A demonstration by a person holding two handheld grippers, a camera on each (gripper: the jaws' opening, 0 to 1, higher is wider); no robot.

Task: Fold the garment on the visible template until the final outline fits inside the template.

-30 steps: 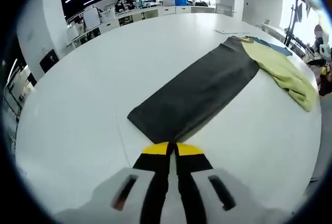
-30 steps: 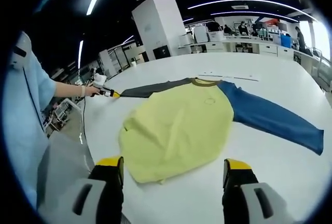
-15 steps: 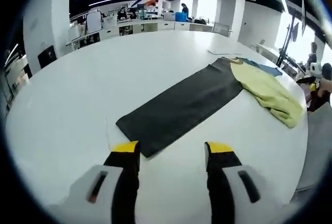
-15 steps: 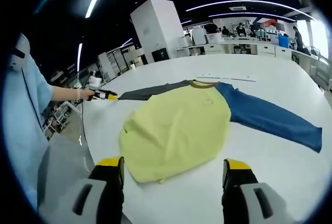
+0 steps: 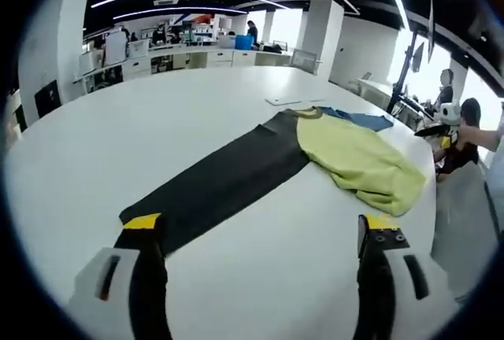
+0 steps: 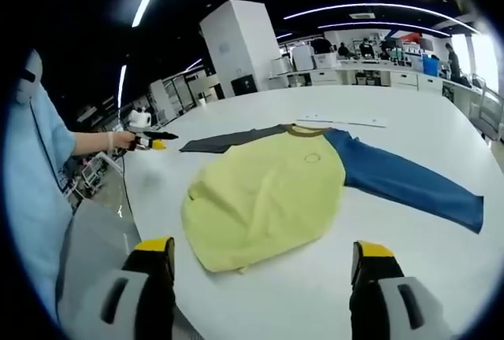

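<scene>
— So, where does the long-sleeved garment with the pale yellow body (image 6: 264,198) lie?

— Flat on the big white round table (image 5: 118,135). In the right gripper view, going from left to right: a person's light blue sleeve (image 6: 35,190) at the edge, then the left gripper (image 6: 154,140) held out over the table's rim just beside the end of the charcoal grey sleeve (image 6: 228,139). After that comes the yellow body, its lower hem bunched and partly turned over, then the royal blue sleeve (image 6: 402,182) stretched out straight toward the right.

— And the claws?

— Both stand apart, holding nothing. In the left gripper view the left gripper (image 5: 260,234) hovers above the table with its yellow-tipped jaws wide, the left jaw over the cuff end of the grey sleeve (image 5: 220,182), which runs up and right to the yellow body (image 5: 358,159). The right gripper (image 6: 264,253) is also spread, its jaws framing the near hem of the yellow body without touching it.

— Any template outline?

— A thin pale strip (image 6: 342,122) lies beyond the collar; I cannot tell what it is.
</scene>
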